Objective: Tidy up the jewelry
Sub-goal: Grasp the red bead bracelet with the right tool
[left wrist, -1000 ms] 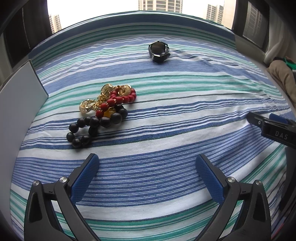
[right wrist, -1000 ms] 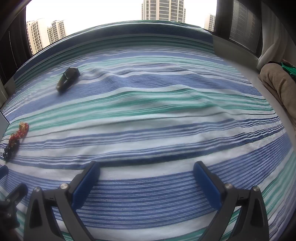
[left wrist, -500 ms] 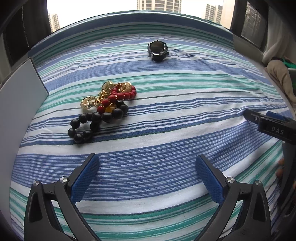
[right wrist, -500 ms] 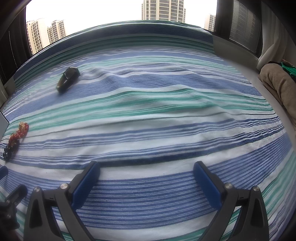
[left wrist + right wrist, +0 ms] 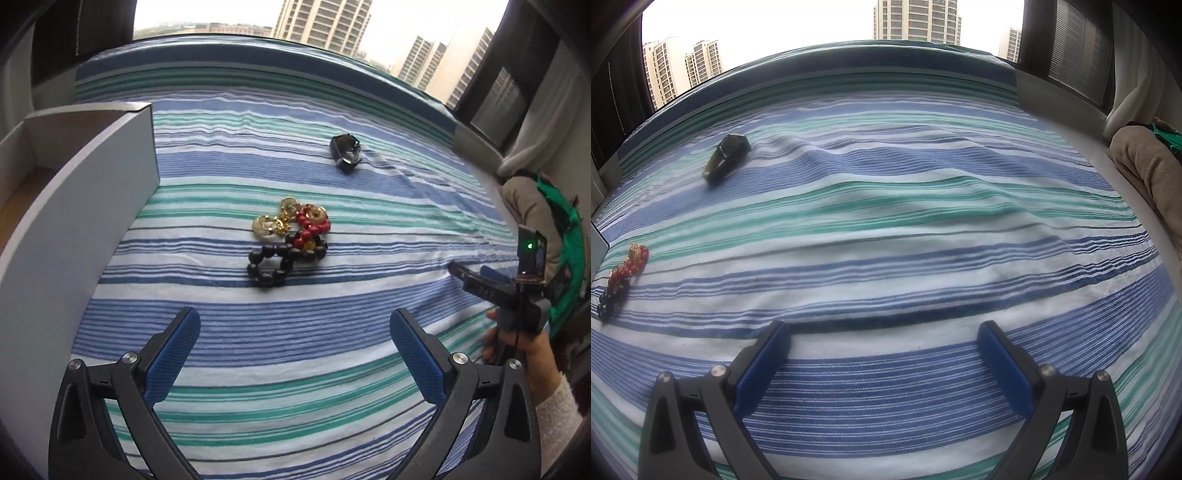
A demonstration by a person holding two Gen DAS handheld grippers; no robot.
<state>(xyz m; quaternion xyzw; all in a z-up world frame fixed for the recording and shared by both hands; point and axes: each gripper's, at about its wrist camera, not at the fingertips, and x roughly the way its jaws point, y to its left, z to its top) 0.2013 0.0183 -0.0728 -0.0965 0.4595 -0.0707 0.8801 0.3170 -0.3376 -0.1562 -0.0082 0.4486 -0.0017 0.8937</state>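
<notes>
A tangle of jewelry lies on the striped cloth: a black bead bracelet (image 5: 275, 264), a red bead bracelet (image 5: 312, 223) and gold pieces (image 5: 271, 225). A dark watch (image 5: 345, 153) lies farther back. My left gripper (image 5: 295, 332) is open and empty, held above the cloth short of the pile. My right gripper (image 5: 884, 341) is open and empty over bare cloth. The right wrist view shows the pile (image 5: 622, 278) at the far left and the watch (image 5: 726, 158) at upper left. The right gripper also shows in the left wrist view (image 5: 480, 282).
An open grey box (image 5: 110, 177) stands at the left of the pile. The striped cloth (image 5: 923, 221) is rumpled in the middle. A beige and green bundle (image 5: 535, 210) lies at the right edge. A window runs behind.
My left gripper has drawn back, risen and turned left, so the grey box fills more of the view. The jewelry has not moved. My right gripper is still.
</notes>
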